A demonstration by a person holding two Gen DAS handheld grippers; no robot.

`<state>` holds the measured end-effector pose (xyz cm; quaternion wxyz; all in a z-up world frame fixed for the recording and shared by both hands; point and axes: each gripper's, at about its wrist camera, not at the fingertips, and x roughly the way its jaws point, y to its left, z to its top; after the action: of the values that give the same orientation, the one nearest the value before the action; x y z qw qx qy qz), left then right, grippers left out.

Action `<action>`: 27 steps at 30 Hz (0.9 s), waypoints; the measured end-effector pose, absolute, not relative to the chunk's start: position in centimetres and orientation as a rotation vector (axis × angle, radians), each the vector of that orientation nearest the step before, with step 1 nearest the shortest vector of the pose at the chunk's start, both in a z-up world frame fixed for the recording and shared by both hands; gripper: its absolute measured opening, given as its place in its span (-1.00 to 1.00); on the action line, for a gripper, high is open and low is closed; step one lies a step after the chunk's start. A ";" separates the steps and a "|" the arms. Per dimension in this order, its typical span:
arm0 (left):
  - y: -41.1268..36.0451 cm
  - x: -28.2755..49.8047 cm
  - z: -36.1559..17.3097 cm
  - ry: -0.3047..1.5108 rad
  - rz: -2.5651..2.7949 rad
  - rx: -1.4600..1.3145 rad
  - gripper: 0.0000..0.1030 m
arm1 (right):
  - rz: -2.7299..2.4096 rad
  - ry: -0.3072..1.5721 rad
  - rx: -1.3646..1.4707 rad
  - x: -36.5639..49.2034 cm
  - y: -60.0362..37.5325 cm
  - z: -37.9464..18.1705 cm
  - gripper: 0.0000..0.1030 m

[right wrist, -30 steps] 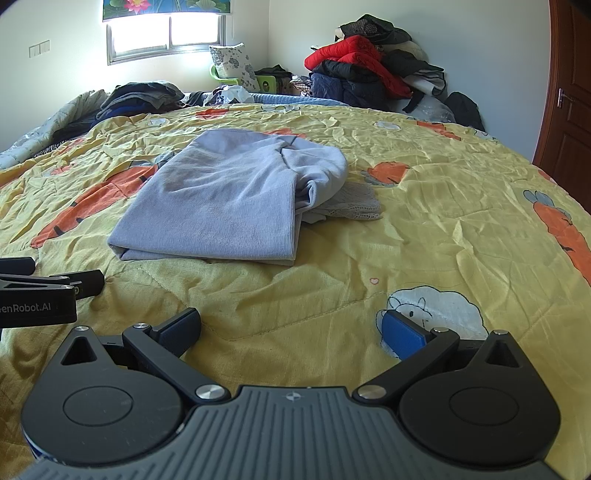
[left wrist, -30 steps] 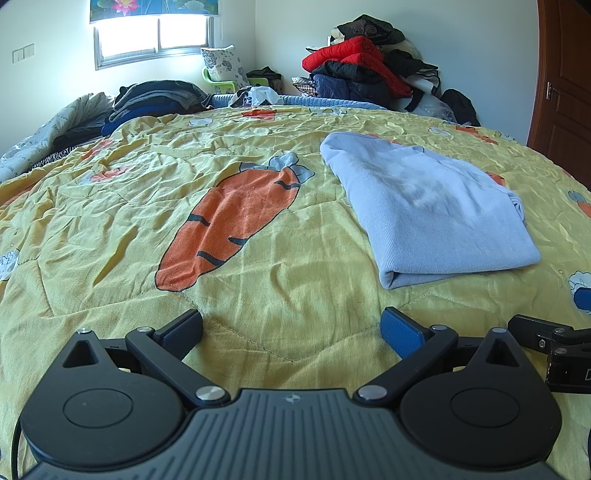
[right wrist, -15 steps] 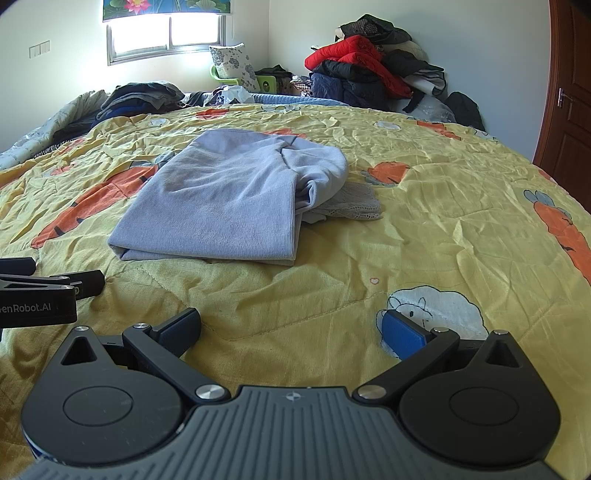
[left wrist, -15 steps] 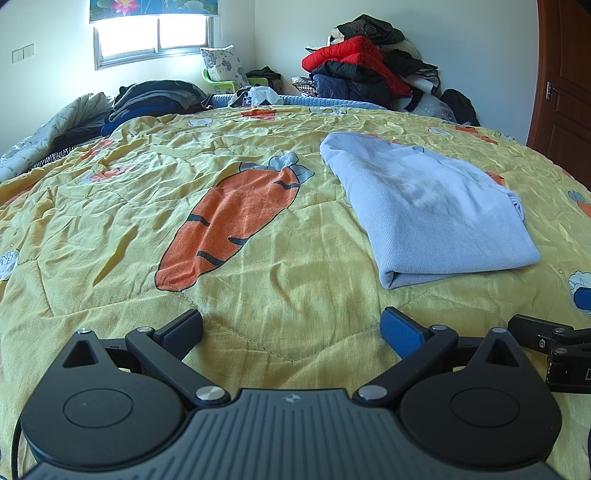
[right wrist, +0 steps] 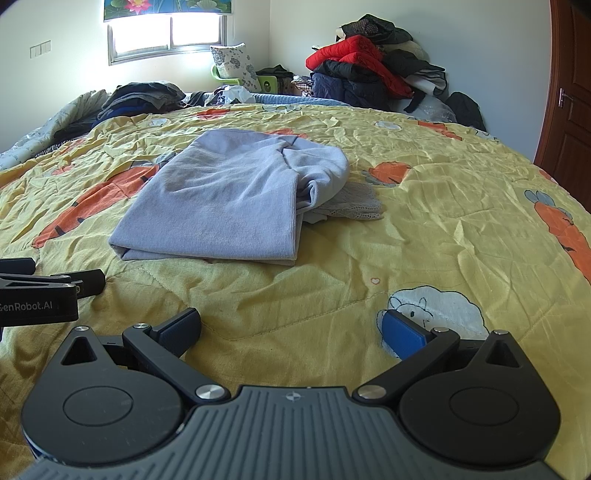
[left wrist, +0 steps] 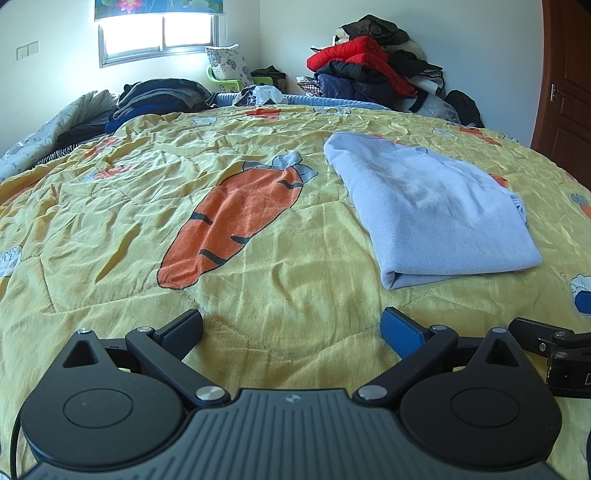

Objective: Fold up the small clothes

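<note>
Both tools sit low on the yellow quilt point(left wrist: 295, 295), left gripper point(left wrist: 291, 328) and right gripper point(right wrist: 291, 328) spread wide, empty. Ahead between them lies the folded lilac garment point(right wrist: 221, 206), lace trim point(right wrist: 354, 206) poking out underneath. Beyond, a clothes heap point(right wrist: 369, 70) hides the far corner.

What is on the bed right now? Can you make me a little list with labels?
surface: yellow quilt with carrot and sheep pictures
garment: light blue top, folded, lying flat on the quilt
sticking out: a pale lace piece at the top's right side
left gripper: fingers open, empty, resting near the quilt in front of the top
right gripper: fingers open, empty, not touching the top
background: pile of red and dark clothes by the wall, window, brown door
</note>
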<state>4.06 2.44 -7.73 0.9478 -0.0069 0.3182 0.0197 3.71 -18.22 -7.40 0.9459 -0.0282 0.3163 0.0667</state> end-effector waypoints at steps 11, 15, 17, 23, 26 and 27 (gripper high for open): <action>2.2 3.9 -7.8 0.646 0.054 -0.017 1.00 | 0.141 0.643 -0.059 3.8 -18.0 -7.5 1.00; 2.2 3.9 -7.8 0.647 0.054 -0.017 1.00 | 0.141 0.643 -0.058 3.8 -18.0 -7.5 1.00; 2.2 3.9 -7.8 0.647 0.054 -0.017 1.00 | 0.141 0.643 -0.058 3.7 -18.1 -7.5 1.00; 2.2 3.9 -7.8 0.646 0.055 -0.016 1.00 | 0.141 0.643 -0.058 3.7 -18.1 -7.5 1.00; 2.2 3.9 -7.8 0.647 0.054 -0.016 1.00 | 0.141 0.643 -0.058 3.8 -18.0 -7.5 1.00; 2.2 3.9 -7.8 0.648 0.053 -0.016 1.00 | 0.141 0.643 -0.058 3.7 -18.1 -7.5 1.00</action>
<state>3.94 2.20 -7.80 0.9476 -0.0081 0.3183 0.0258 3.72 -18.08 -7.47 0.9459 -0.0285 0.3156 0.0692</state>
